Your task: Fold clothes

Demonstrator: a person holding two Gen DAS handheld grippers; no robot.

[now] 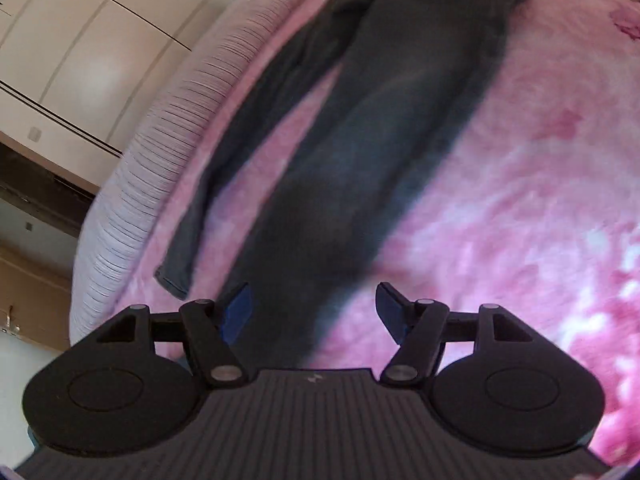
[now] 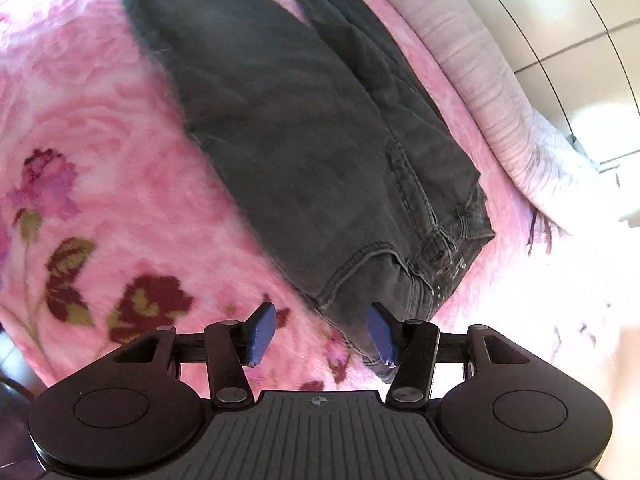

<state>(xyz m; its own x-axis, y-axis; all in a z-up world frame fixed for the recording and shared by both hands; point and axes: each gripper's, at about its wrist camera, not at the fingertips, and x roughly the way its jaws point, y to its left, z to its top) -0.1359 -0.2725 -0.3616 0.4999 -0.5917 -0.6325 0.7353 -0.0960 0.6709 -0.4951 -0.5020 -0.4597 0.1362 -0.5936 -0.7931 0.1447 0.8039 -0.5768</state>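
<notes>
Both tongs, left [image 1: 313,312] and right [image 2: 322,334], apart over dark jeans [image 2: 304,152]; inner waistband print unreadable.

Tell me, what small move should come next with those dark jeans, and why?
Probably lower both grippers onto the jeans. The right gripper hangs open over the waistband corner, the left gripper open over a leg end, and the jeans lie flat on the pink blanket, gripped by neither.

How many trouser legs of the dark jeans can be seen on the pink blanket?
2. In the left wrist view, one leg lies nearer the blanket's striped edge, the other leg beside it, running toward the left gripper. Their lower ends spread apart.
</notes>
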